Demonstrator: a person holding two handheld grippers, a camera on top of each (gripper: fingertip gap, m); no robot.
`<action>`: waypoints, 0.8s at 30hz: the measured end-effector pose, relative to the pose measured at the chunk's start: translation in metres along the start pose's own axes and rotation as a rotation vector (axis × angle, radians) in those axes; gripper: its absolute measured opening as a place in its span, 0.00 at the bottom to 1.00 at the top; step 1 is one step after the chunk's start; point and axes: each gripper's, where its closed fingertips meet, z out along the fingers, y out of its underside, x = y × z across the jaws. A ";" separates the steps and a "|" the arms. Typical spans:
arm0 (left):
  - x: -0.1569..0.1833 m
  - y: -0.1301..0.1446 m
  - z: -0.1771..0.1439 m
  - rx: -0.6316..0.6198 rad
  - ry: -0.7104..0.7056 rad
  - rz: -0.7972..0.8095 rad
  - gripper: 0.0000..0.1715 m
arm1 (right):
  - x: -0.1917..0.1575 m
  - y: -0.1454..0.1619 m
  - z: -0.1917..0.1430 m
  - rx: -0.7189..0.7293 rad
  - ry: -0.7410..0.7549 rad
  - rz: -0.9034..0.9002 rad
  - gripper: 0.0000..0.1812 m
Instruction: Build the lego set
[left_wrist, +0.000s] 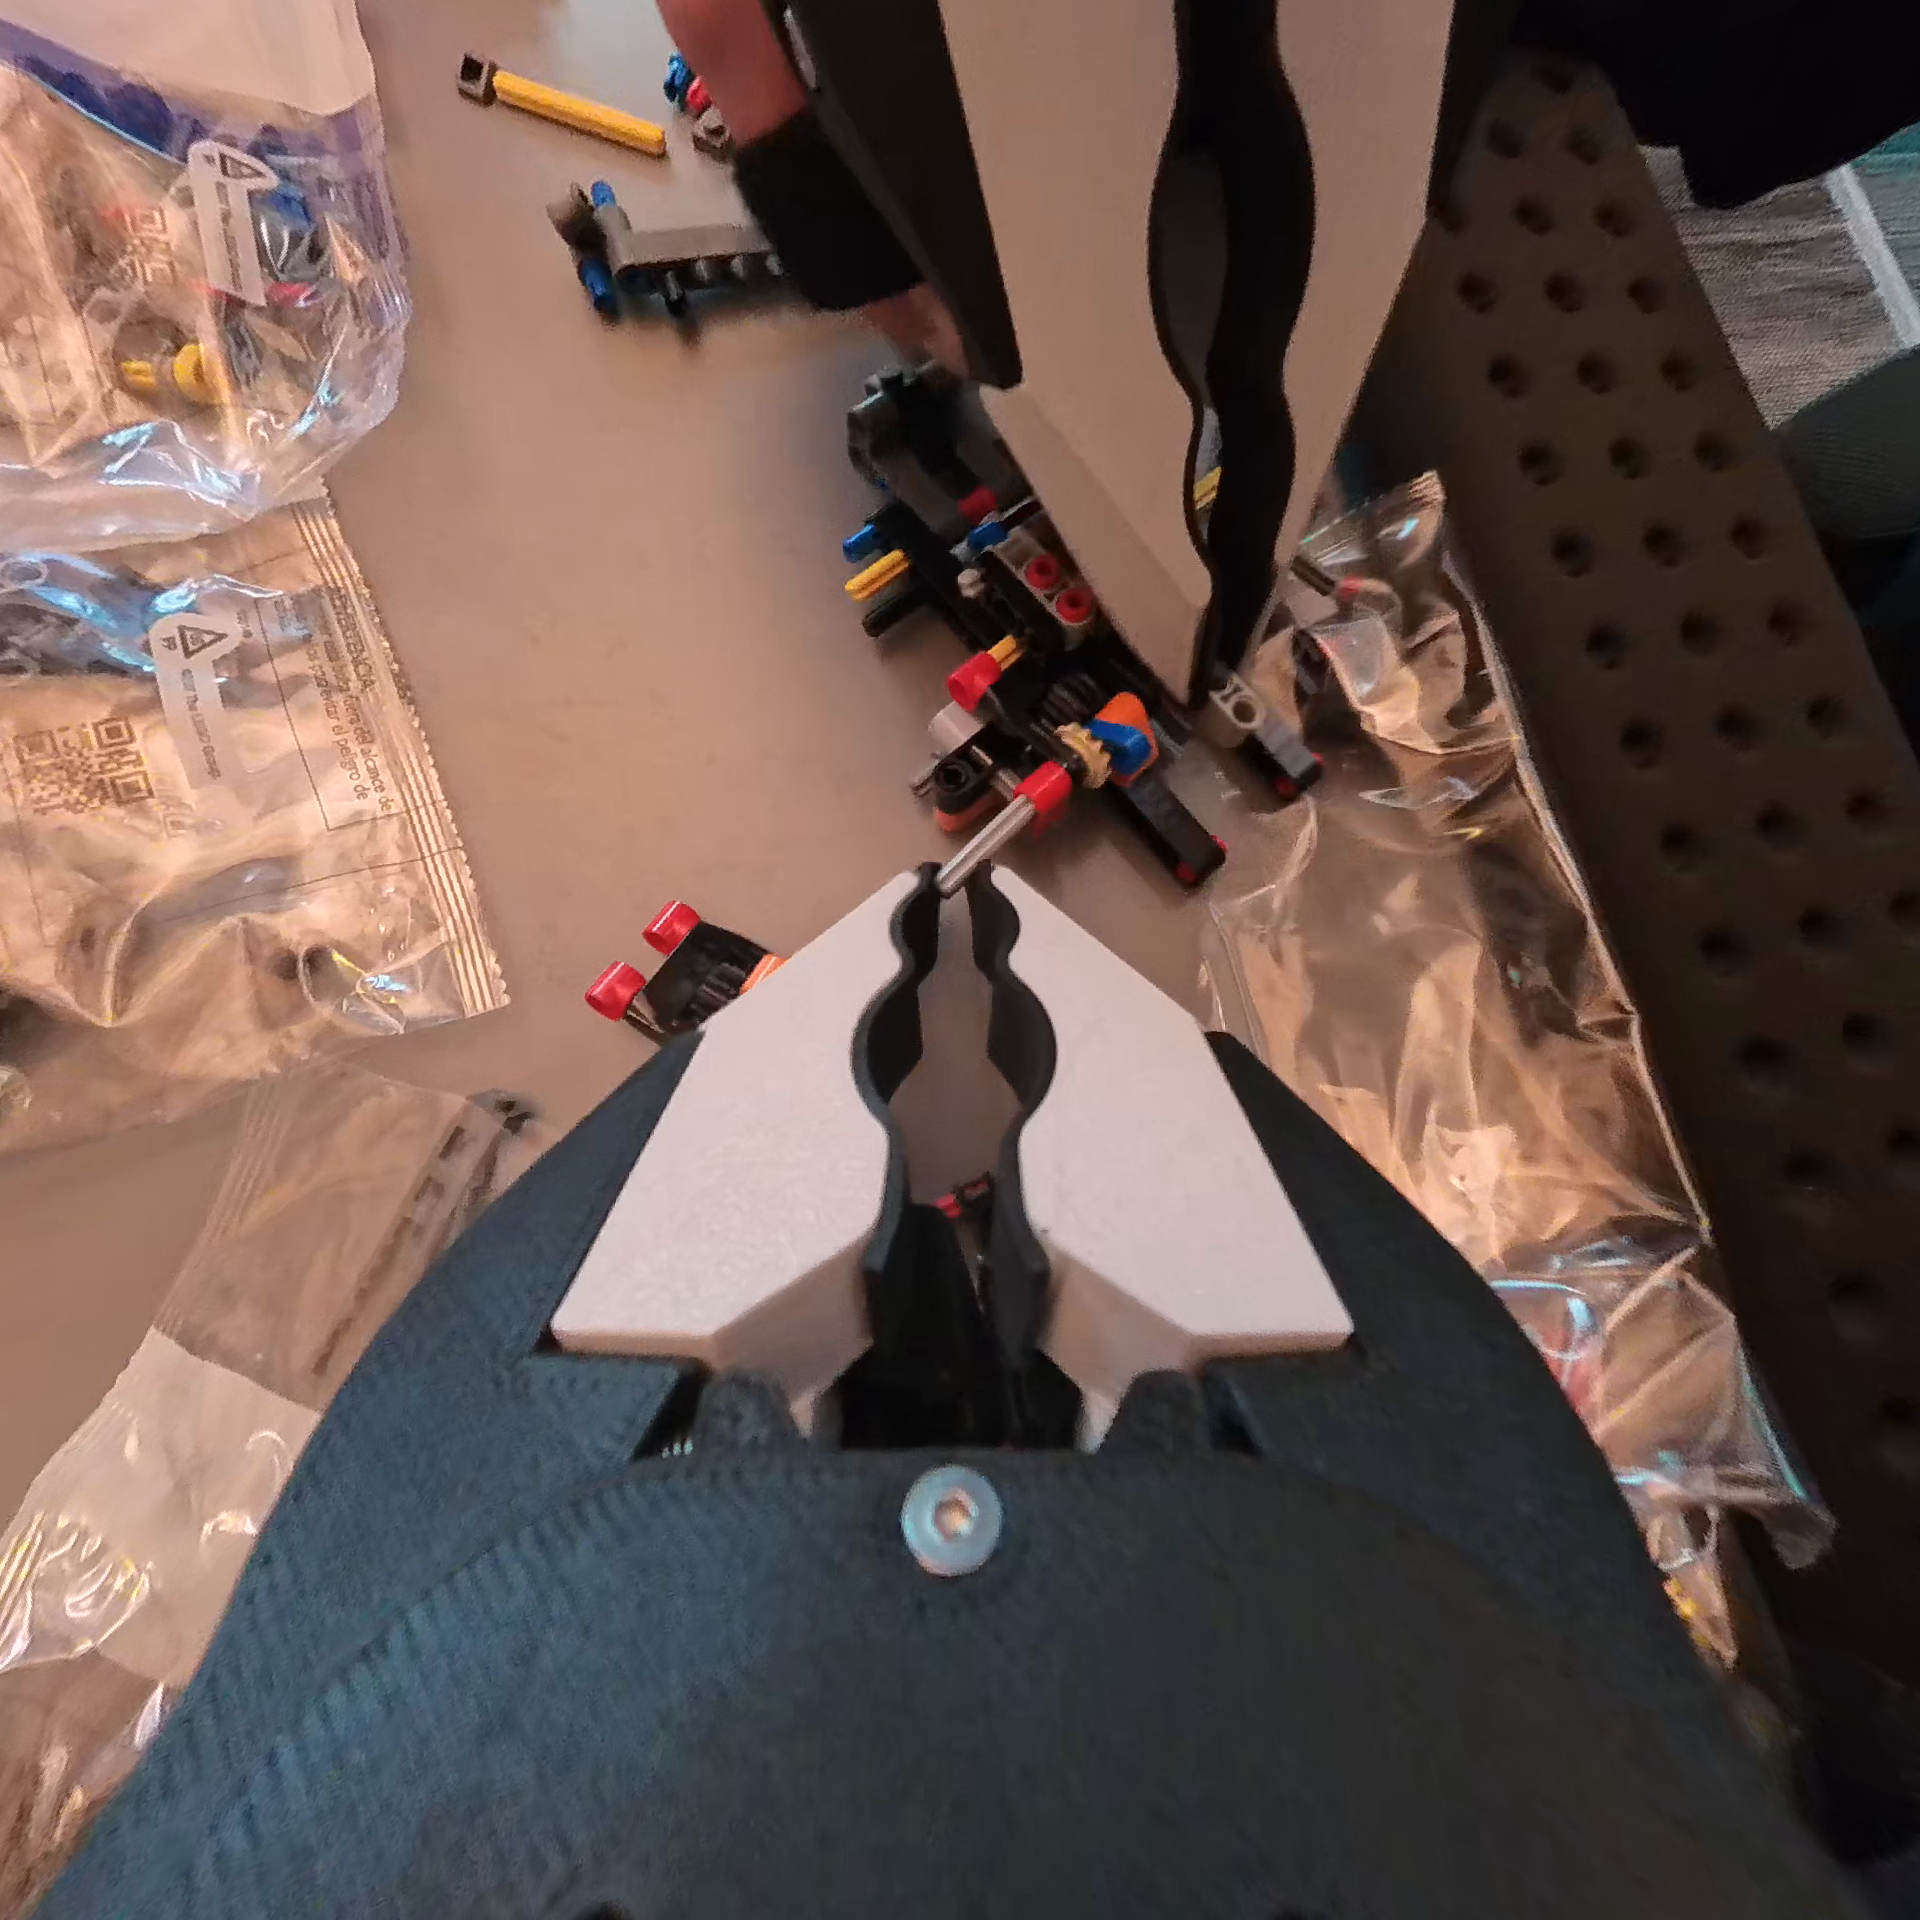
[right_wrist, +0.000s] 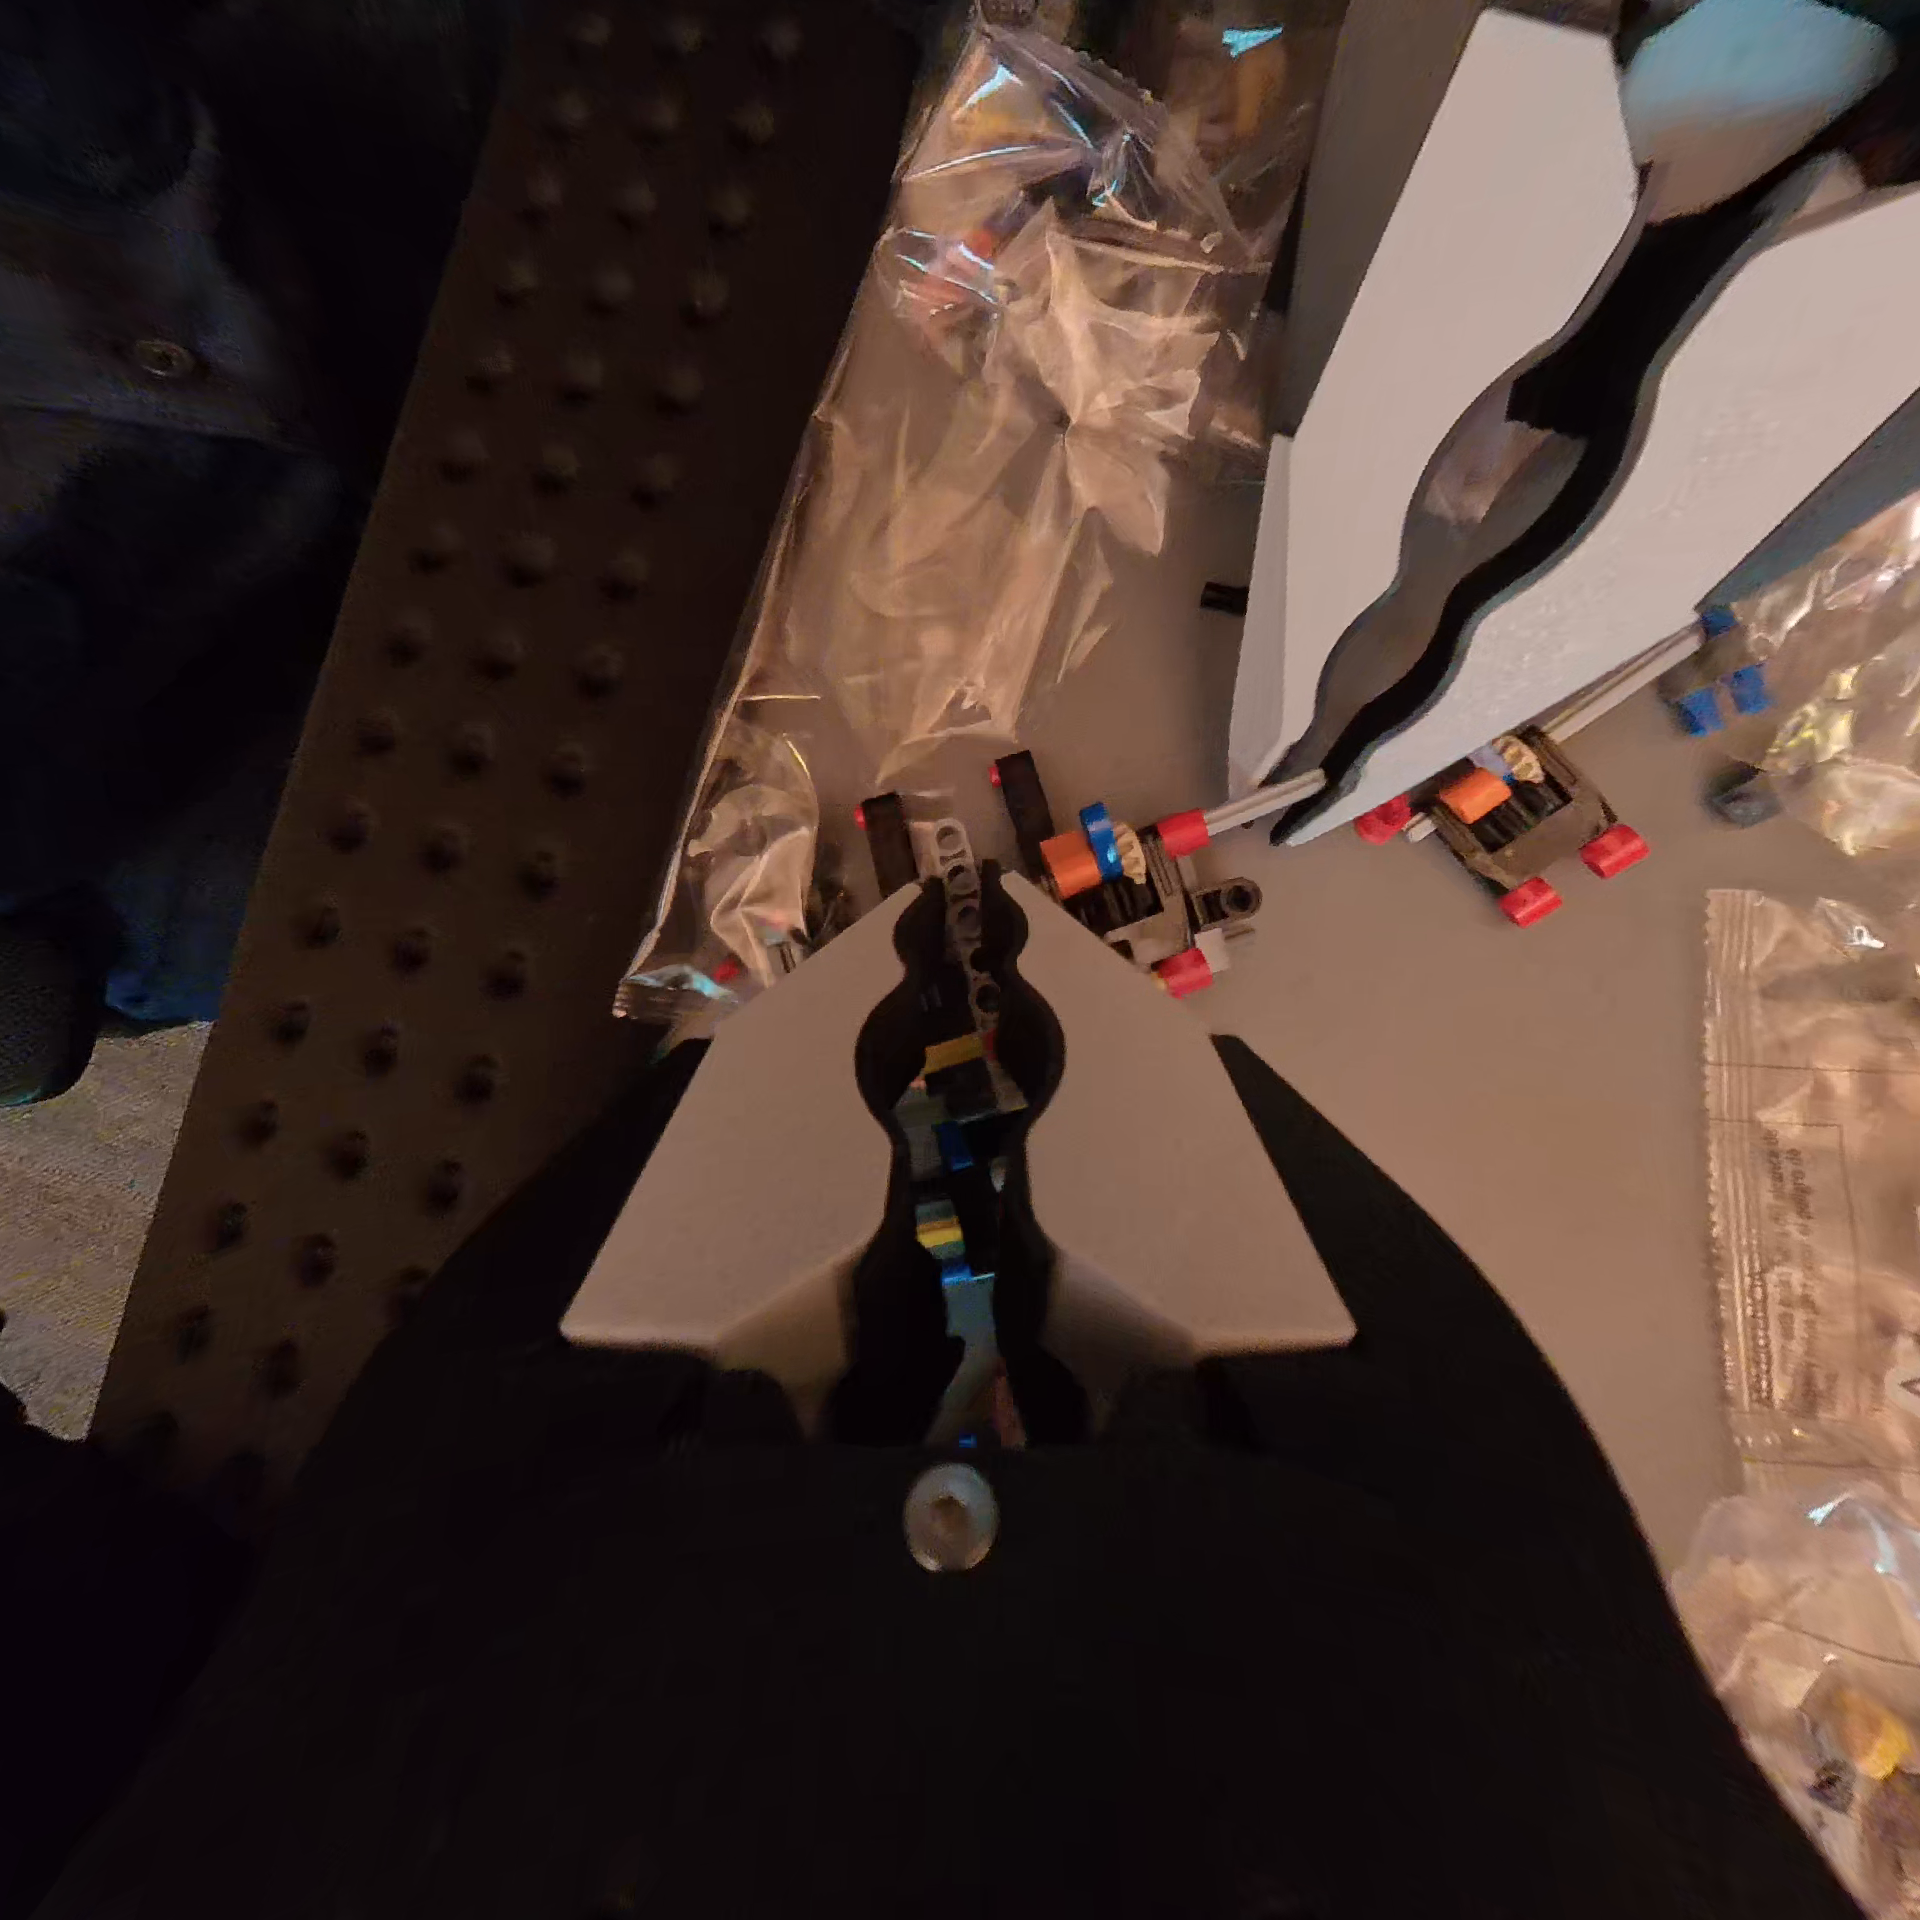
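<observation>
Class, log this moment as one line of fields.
left hand-held gripper: shut on grey axle | right hand-held gripper: shut on lego assembly | small wheeled module: apart, on table

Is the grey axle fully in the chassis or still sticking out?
Sticking out. The axle projects bare past a red bush on the chassis; the left gripper pinches its free end.

Two grippers (left_wrist: 951, 883) (left_wrist: 1226, 665) over the table, one main Lego build (left_wrist: 1039, 665), one small red-wheeled subassembly (left_wrist: 686, 971). One yellow axle (left_wrist: 577, 107), one loose grey beam piece (left_wrist: 665, 244). Several clear plastic bags (left_wrist: 197, 727) (overlapping, exact number unclear).
</observation>
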 end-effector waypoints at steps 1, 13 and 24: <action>0.001 -0.001 0.000 0.006 0.006 0.002 0.03 | -0.001 0.001 -0.001 -0.002 -0.004 0.002 0.02; 0.007 -0.009 -0.004 0.044 0.019 0.026 0.01 | 0.000 0.010 -0.017 0.015 0.009 0.063 0.03; -0.009 -0.015 -0.025 0.141 -0.028 -0.086 0.01 | 0.033 0.003 -0.034 0.080 0.179 0.110 0.17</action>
